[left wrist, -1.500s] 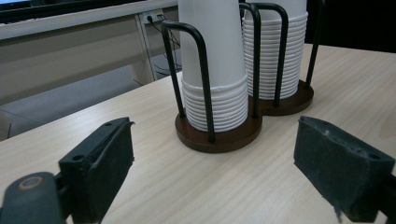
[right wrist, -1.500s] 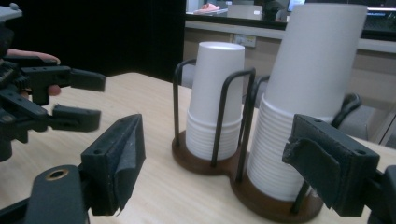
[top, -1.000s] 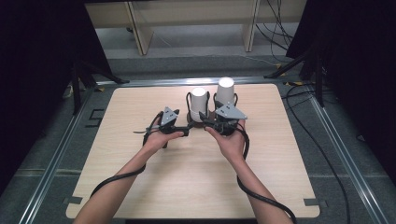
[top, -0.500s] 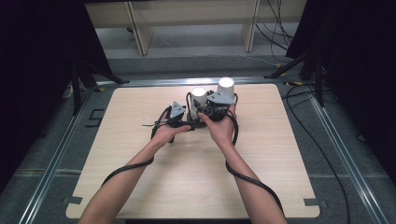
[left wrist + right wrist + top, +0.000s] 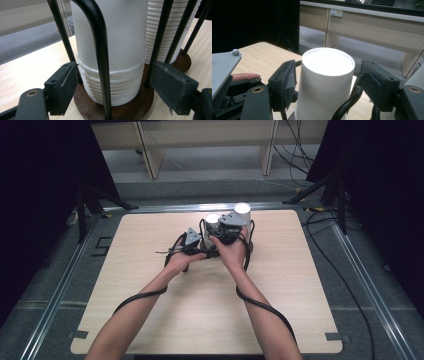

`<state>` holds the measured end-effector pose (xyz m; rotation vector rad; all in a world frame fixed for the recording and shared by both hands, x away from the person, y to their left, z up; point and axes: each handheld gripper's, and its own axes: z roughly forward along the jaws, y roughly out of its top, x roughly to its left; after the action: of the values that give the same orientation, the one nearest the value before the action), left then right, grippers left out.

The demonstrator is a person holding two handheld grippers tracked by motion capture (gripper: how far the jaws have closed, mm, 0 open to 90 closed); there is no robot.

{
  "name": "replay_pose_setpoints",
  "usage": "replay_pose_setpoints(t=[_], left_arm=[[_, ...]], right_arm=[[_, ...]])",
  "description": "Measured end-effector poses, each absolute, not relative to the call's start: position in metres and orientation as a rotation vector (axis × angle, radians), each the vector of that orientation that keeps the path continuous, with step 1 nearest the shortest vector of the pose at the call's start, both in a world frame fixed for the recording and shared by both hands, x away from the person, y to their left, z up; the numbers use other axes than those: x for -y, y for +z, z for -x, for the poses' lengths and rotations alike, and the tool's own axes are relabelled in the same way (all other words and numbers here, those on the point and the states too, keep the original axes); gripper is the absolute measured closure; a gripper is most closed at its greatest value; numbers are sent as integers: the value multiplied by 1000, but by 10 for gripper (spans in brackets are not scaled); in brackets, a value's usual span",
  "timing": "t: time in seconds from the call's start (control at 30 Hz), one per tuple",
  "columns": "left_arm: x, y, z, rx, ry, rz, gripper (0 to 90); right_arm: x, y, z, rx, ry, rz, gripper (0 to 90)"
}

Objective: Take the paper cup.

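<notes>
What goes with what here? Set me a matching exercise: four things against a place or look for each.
Things:
1. left claw
2. right claw
3. holder base
4. second cup stack

Places or looks:
A. round, dark brown wood, under the cups
B. high, on either side of the top cup
C. low, on either side of the stacked rims
D. behind the nearer stack, in its own wire holder

Pairs: 1-C, 2-B, 3-A, 4-D.

Both claws' jaws have just been closing with cups between them. The pads are not yet pressing.
</notes>
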<state>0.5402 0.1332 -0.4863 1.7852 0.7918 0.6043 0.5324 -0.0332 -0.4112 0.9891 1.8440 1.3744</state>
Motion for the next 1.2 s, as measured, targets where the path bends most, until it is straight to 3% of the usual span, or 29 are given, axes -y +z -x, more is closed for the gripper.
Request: replay_pose_setpoints(t=[0.73,1.2], left_arm=[[-131,-486,-544,-812,603,-1786,268],[-130,-491,-548,-832,583,-1795,255]], right_arm=[[21,-413,-546,-1816,1346,-1009,341],[23,-412,-544,-1811,1368,-1010,349]])
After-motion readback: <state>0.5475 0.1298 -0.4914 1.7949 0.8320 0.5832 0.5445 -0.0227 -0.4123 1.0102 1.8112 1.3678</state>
